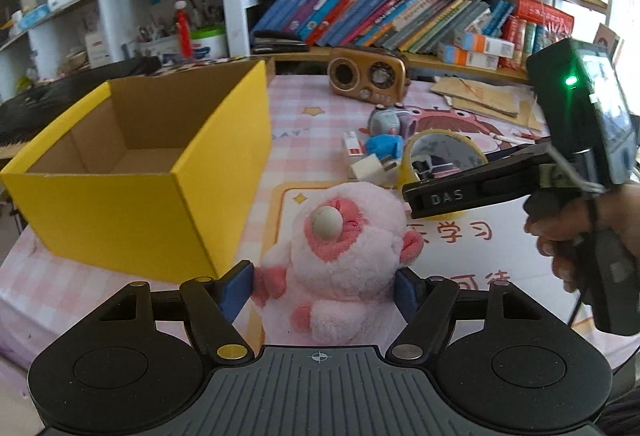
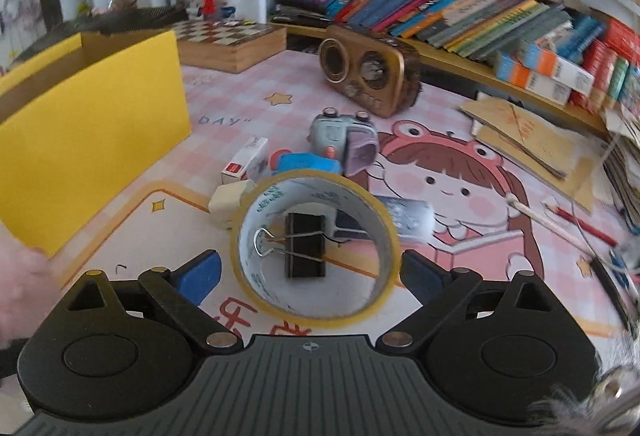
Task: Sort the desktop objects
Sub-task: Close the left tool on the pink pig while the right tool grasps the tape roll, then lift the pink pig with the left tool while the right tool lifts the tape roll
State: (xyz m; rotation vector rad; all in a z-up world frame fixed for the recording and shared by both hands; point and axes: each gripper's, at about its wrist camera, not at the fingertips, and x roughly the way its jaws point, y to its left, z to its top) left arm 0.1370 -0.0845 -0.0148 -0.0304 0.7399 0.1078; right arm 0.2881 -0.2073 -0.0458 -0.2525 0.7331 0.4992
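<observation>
A pink plush toy [image 1: 340,260] lies on the desk mat between the blue pads of my left gripper [image 1: 324,286], which is shut on it. An open yellow cardboard box [image 1: 132,164] stands just left of it, empty inside. My right gripper [image 2: 310,276] is open around a yellow tape roll [image 2: 316,248]; its pads stand apart from the roll's sides. A black binder clip [image 2: 304,246] lies inside the roll. In the left wrist view the right gripper [image 1: 432,196] reaches in from the right at the tape roll [image 1: 444,152].
Beyond the roll lie a white plug [image 2: 228,202], a small white-red box [image 2: 244,160], a blue toy [image 2: 304,162] and a grey toy camera [image 2: 340,138]. A brown radio [image 2: 368,72], cardboard sheets [image 2: 520,140], pencils [image 2: 576,224] and bookshelves stand behind.
</observation>
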